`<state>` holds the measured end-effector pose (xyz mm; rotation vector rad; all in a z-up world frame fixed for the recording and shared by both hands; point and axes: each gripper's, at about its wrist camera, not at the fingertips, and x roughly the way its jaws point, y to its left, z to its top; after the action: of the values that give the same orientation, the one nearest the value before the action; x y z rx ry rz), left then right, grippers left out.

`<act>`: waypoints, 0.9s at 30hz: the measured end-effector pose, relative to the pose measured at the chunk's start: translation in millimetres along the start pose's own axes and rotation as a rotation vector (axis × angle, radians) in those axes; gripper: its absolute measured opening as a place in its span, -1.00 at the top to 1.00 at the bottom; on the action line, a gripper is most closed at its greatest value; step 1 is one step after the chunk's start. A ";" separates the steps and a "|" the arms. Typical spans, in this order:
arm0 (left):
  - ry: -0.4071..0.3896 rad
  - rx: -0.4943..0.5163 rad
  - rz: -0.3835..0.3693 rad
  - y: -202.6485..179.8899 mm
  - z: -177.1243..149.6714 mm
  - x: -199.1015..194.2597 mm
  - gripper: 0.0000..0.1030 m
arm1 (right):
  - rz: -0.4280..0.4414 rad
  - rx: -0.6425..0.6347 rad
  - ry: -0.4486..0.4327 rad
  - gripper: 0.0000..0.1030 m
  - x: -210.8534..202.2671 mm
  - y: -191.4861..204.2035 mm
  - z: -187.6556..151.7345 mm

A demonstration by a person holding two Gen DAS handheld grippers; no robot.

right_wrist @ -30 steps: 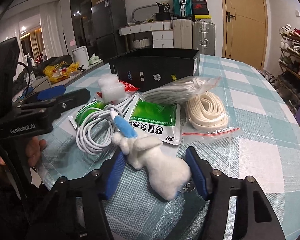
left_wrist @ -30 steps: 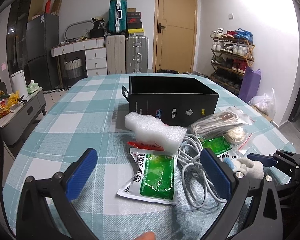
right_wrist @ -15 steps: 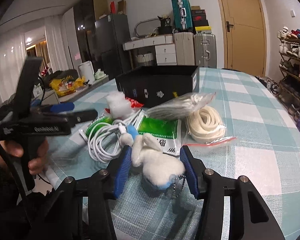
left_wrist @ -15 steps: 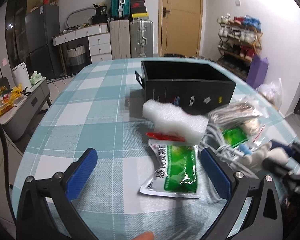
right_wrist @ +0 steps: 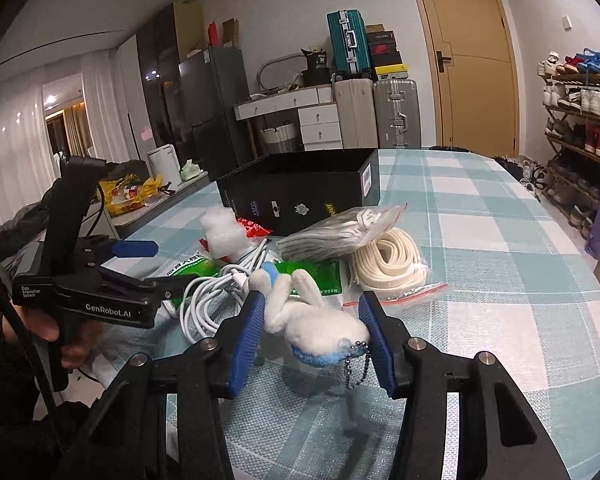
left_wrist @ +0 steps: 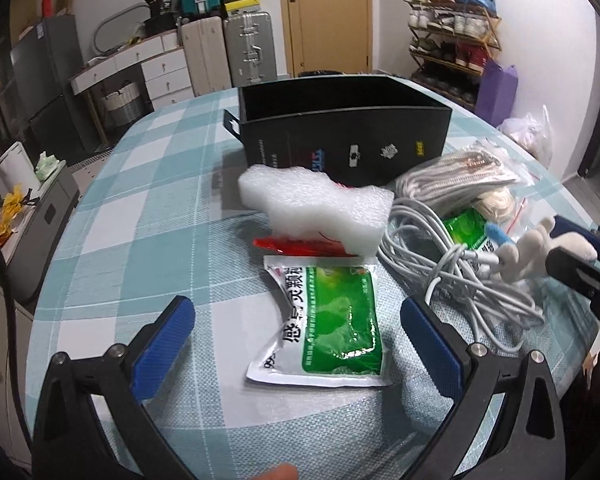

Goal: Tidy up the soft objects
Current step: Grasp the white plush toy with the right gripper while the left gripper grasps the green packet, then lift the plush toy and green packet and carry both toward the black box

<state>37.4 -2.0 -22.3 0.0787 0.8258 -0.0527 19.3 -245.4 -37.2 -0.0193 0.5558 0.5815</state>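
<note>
The right gripper is clamped on the plush toy, lifted off the bench. The black box lies straight ahead, at frame centre. The left gripper stands apart, empty.

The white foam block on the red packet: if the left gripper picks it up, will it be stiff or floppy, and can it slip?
The foam block looks thick and holds its wavy shape, so it is probably fairly stiff, yet dents under the pads. It likely weighs very little. Its bubbly surface should grip rather than slip. The red packet beneath may shift.
</note>
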 end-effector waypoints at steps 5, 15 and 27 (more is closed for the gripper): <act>0.042 0.050 -0.012 -8.0 -1.2 6.9 -0.67 | -0.003 0.008 -0.004 0.04 -1.2 -2.6 -0.1; 0.002 0.082 -0.078 -18.3 -8.1 -6.7 0.14 | 0.001 0.007 -0.012 0.04 -2.0 -2.7 0.8; -0.017 0.025 -0.095 -11.6 -17.1 -13.1 0.27 | 0.044 -0.029 0.043 0.29 7.6 3.2 -2.8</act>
<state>15.2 -11.8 -24.7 0.0630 0.8118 -0.1531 21.5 -239.3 -43.1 -0.0474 0.5911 0.6336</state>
